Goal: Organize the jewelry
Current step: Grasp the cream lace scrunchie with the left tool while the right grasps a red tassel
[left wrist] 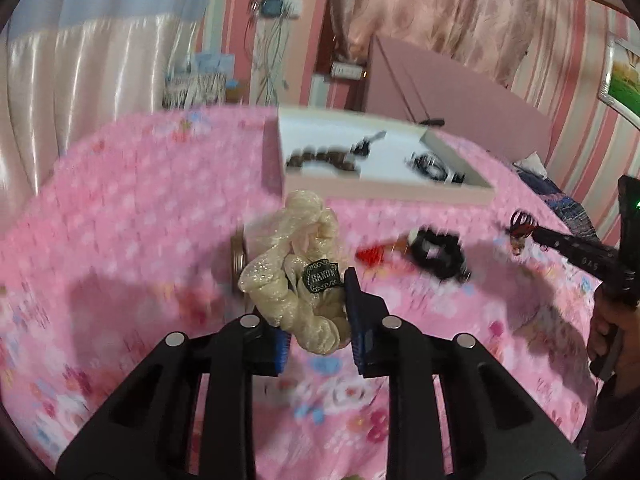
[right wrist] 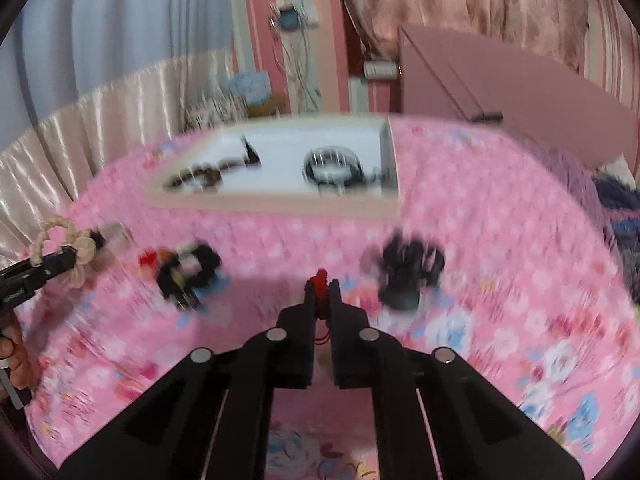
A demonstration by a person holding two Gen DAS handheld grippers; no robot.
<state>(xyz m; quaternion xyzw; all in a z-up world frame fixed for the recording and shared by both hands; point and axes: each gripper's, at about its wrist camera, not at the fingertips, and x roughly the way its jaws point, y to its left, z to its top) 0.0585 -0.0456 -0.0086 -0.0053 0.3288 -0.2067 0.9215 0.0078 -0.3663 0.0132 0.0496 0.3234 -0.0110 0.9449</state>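
Left of the white box (left wrist: 384, 194), and nearer the camera than it, the left gripper (left wrist: 316, 312) has its fingers closed on a cream glittery scrunchie (left wrist: 296, 264) with a small black label, lifted clear of the pink floral bedspread (left wrist: 132, 208). Just behind the scrunchie a round brownish bangle (left wrist: 237, 256) shows on edge. In front of the box lies a heap of red and black pieces (right wrist: 184, 268) (too blurred to name), and further right a black claw clip (right wrist: 408, 268) rests on the cloth. The right gripper (right wrist: 322, 286), also in front of the box, has its fingers pinched on a small red tasselled piece (right wrist: 320, 280), a thread hanging below. The box already holds a dark beaded strand (right wrist: 196, 176) and a black ringed item (right wrist: 332, 164).

The step in hand appears to be carrying both pieces to the box. To do it well, bring each over an open patch of the white floor, lower it close, then release, so the scrunchie does not bury the beads and the tassel thread does not snag.
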